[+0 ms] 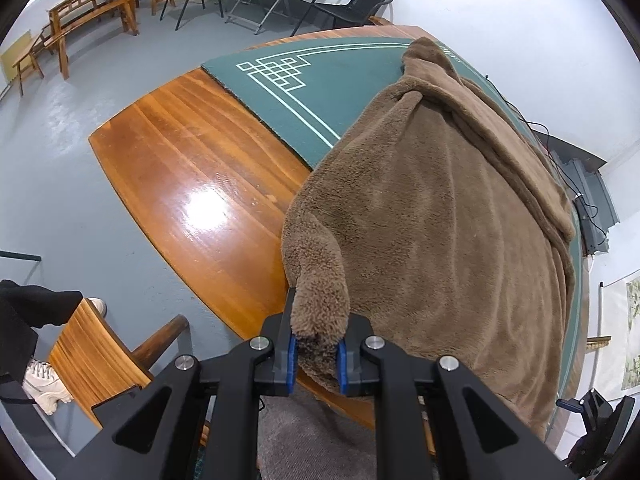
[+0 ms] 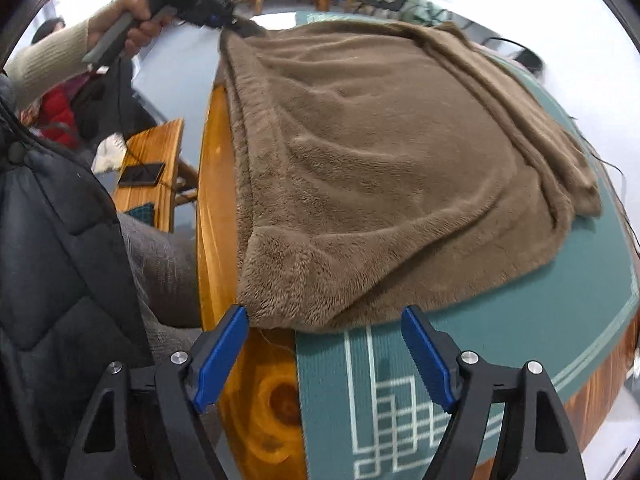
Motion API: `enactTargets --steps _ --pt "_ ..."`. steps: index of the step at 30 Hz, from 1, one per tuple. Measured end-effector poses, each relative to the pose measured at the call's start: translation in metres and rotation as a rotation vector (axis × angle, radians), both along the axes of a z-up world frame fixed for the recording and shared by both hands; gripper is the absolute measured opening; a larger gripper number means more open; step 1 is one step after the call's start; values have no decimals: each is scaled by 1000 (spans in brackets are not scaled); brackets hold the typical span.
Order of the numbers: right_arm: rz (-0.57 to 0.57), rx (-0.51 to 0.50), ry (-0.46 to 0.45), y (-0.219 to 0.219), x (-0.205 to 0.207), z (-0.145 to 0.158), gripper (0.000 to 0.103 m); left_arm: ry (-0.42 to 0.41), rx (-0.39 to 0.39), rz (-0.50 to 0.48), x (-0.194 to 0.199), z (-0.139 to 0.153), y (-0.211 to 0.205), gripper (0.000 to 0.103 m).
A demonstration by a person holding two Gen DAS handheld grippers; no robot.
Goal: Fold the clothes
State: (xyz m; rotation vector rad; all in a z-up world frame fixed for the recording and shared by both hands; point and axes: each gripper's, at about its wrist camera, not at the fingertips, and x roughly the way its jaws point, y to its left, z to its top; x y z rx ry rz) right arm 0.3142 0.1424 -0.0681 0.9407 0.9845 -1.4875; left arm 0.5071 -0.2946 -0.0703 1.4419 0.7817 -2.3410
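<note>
A brown fleece garment (image 1: 432, 216) lies spread over the green mat (image 1: 304, 92) and the wooden table (image 1: 192, 168); it fills the right wrist view too (image 2: 380, 160). My left gripper (image 1: 317, 360) is shut on a corner of the garment near the table's front edge and lifts it slightly. The same gripper shows in the right wrist view (image 2: 236, 26), holding the far corner. My right gripper (image 2: 324, 356) is open and empty, its blue pads (image 2: 220, 356) on either side of the garment's near hem, just short of it.
The table's curved wooden edge (image 2: 216, 200) runs along the left, with the person's body beside it. A wooden bench (image 2: 156, 176) with a phone stands at the left. Chairs (image 1: 352, 4) and benches (image 1: 92, 8) stand across the room. A cable (image 1: 536, 124) trails past the mat's far edge.
</note>
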Motion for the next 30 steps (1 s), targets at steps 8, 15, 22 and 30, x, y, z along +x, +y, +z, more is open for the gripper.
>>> enactTargets --steps 8,15,22,30 --pt "193 58 73 -19 7 -7 81 -5 2 20 -4 0 -8 17" --pt "352 112 128 -30 14 -13 81 22 -13 24 -7 11 -10 17" --pt "480 119 189 -49 24 -25 81 2 -16 37 -3 8 -14 18" --pt "400 125 83 -56 19 -28 36 -26 -23 39 -6 2 -13 18"
